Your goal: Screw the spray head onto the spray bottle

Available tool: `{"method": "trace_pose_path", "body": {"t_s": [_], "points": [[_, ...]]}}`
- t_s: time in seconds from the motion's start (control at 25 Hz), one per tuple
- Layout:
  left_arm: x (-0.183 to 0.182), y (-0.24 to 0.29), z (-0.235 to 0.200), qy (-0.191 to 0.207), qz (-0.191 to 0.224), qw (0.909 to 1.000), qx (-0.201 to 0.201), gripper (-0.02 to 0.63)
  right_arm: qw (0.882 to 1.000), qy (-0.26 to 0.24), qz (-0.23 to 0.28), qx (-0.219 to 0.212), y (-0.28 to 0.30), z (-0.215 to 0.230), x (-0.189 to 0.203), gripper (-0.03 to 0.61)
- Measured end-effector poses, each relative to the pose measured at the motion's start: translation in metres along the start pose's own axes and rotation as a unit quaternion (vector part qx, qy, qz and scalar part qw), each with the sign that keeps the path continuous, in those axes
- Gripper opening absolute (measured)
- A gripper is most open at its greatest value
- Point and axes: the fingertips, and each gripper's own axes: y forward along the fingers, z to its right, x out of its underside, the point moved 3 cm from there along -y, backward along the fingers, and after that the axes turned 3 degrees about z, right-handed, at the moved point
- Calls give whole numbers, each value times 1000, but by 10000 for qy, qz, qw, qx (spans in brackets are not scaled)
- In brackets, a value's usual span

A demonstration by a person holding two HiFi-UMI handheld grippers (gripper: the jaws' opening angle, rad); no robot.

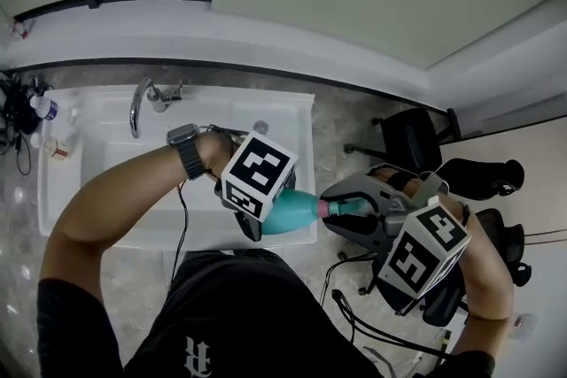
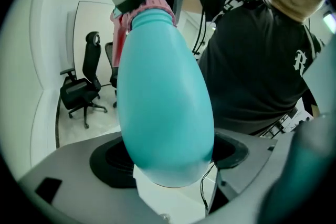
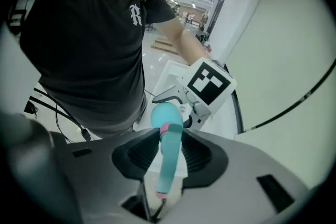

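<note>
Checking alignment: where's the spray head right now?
In the head view, right of centre: the spray head sits between the right tool's jaws, at the neck of the spray bottle.

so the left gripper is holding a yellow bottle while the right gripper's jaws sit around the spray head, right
Not quite: the bottle in the left gripper is teal, not yellow, as the left gripper view shows. The right gripper does have its jaws around the spray head.
</note>
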Motion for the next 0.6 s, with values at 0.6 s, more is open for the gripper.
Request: {"method": "trace_pose_path", "body": {"t_s": [0.6], "points": [[35,27,-23,-159,-2221,9745,-276,410,7818,5934,-261,-1898,53,-13,60,129]]}}
